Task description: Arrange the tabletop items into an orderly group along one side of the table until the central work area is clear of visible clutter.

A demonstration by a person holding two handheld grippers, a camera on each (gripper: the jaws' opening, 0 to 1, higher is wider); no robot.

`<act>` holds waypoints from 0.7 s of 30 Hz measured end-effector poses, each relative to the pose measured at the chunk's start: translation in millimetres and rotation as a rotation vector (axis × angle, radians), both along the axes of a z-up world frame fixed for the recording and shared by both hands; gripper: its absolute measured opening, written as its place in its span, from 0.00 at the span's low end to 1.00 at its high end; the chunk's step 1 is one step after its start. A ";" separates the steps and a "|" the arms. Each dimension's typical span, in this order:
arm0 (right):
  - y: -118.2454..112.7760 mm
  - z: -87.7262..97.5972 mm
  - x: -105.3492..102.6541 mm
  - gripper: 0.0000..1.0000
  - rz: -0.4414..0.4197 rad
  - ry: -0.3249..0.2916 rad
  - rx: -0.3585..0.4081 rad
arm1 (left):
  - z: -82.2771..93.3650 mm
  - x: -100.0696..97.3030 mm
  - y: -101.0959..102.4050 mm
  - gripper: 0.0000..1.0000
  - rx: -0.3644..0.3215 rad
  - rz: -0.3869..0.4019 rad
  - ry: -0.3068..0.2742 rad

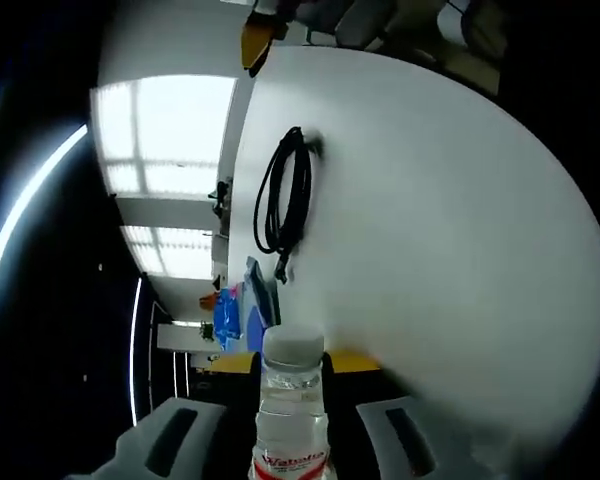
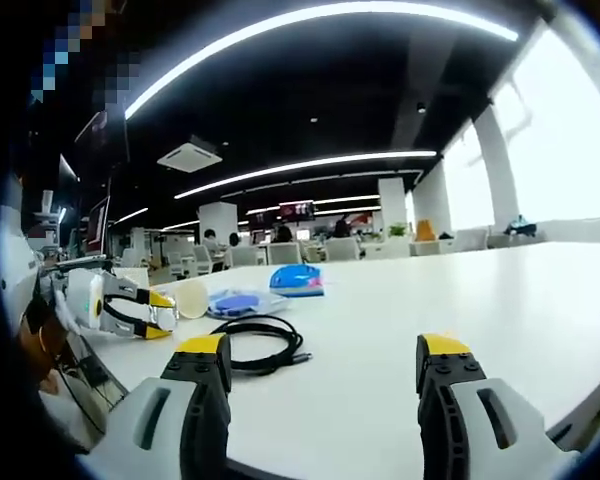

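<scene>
A bottle (image 1: 293, 420) is gripped between the jaws of the left gripper (image 1: 292, 440), its white cap pointing forward along them; it is judged to be carried toward the group at the counter's (image 1: 450, 220) side. The left view is rolled, so the counter runs up the frame. Ahead of the bottle cap, a coiled black cable (image 1: 285, 200) lies on the white surface, well apart from the jaws. Just beside the cap, toward the counter edge, blue items (image 1: 228, 312) are seen, too small to name.

The right gripper (image 2: 325, 400) is held low over the counter with its jaws spread wide and nothing between them, judged ready for the next pick. Just ahead of its left jaw the same cable (image 2: 265, 345) is seen from the side. Beyond it, this view adds what the other lacks: a blue mouse (image 2: 297, 280), a flat blue pack (image 2: 236, 303) and a pale cup (image 2: 191, 298), gathered closely, with the left gripper (image 2: 115, 305) at their left.
</scene>
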State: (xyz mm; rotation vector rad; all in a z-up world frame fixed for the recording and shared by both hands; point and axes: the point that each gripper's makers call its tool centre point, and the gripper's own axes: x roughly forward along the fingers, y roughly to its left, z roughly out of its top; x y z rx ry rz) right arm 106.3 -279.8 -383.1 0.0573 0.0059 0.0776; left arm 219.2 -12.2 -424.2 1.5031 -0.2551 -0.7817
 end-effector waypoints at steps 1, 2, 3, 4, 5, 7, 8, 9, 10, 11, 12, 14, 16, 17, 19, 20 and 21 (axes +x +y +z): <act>-0.1 0.4 -0.2 0.73 0.001 0.001 -0.002 | 0.3 0.0 0.2 0.23 -0.008 0.001 0.003; -0.6 1.1 -0.5 0.73 0.001 0.000 -0.004 | 0.5 -0.1 0.3 0.23 -0.011 0.002 0.003; -1.1 2.2 -0.6 0.73 0.000 -0.003 -0.005 | 0.6 0.0 0.3 0.23 -0.013 0.004 0.004; -1.7 3.2 -0.6 0.73 -0.002 -0.006 -0.003 | 0.5 0.1 0.2 0.23 -0.013 0.008 0.007; -2.0 4.0 -0.6 0.73 -0.003 -0.010 -0.001 | 0.4 0.3 0.1 0.23 -0.012 0.011 0.011; -1.9 5.5 -0.6 0.73 -0.004 -0.017 0.002 | 0.4 0.4 0.2 0.23 -0.009 0.014 0.012; -1.8 5.7 -0.6 0.73 -0.003 -0.017 0.002 | 0.4 0.4 0.3 0.23 -0.009 0.014 0.013; -1.3 5.4 -0.9 0.73 -0.002 -0.018 0.001 | 0.3 0.2 0.4 0.23 -0.010 0.013 0.010; -0.8 5.1 -1.1 0.73 -0.002 -0.019 0.000 | 0.2 0.1 0.5 0.23 -0.010 0.011 0.008; -0.3 4.9 -1.4 0.73 -0.001 -0.020 -0.001 | 0.2 -0.1 0.7 0.23 -0.011 0.009 0.006; 0.2 4.6 -1.6 0.73 0.000 -0.021 -0.002 | 0.1 -0.3 0.8 0.23 -0.012 0.008 0.003; -0.1 2.1 -2.0 0.73 -0.002 -0.016 0.000 | 0.8 -0.6 0.8 0.22 -0.020 0.009 -0.002; -0.5 0.2 -2.9 0.73 -0.002 -0.014 0.010 | 1.1 -0.9 1.1 0.22 -0.022 0.011 -0.006; -0.6 -0.1 -3.4 0.73 -0.003 -0.013 0.013 | 1.6 -1.0 1.3 0.22 -0.025 0.013 -0.009; -1.3 -0.1 -4.6 0.73 -0.005 -0.014 0.012 | 3.1 -1.4 1.8 0.22 -0.032 0.016 -0.013; -1.8 0.3 -5.5 0.73 -0.007 -0.014 0.011 | 5.0 -1.4 2.3 0.22 -0.042 0.020 -0.014; -2.3 1.2 -6.5 0.73 -0.009 -0.016 0.008 | 6.7 -1.5 2.9 0.22 -0.048 0.021 -0.016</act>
